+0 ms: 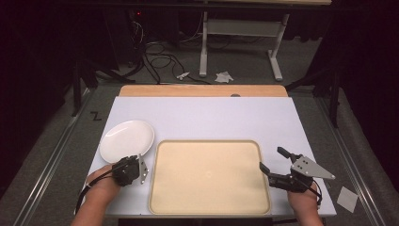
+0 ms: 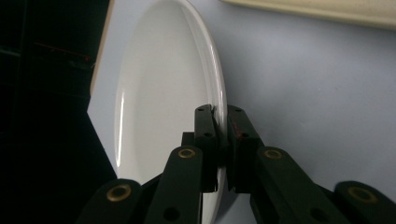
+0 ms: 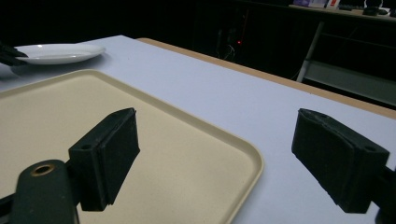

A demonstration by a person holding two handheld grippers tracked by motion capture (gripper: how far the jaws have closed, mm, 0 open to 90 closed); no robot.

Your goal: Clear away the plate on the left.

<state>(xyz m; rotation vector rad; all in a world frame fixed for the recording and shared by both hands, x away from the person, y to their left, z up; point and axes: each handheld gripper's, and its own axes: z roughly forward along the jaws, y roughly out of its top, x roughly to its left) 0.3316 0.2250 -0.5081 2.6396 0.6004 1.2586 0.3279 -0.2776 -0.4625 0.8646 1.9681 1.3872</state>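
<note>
A white plate [image 1: 127, 139] lies on the white table, left of an empty beige tray [image 1: 209, 176]. My left gripper [image 1: 135, 158] is at the plate's near edge. In the left gripper view its jaws [image 2: 219, 112] are shut on the rim of the plate [image 2: 163, 93]. My right gripper [image 1: 272, 159] stands open just beyond the tray's right edge, near its far right corner. In the right gripper view the gripper [image 3: 215, 149] has wide jaws that straddle the corner of the tray [image 3: 70, 107] with nothing held. The plate [image 3: 60, 52] shows far off at the upper left.
The table [image 1: 211, 113] has a wooden strip [image 1: 202, 90] along its far edge. Beyond it the floor holds cables [image 1: 160, 59], paper scraps [image 1: 224, 76] and the legs of another table [image 1: 203, 52]. A white sheet [image 1: 347, 198] lies on the floor at right.
</note>
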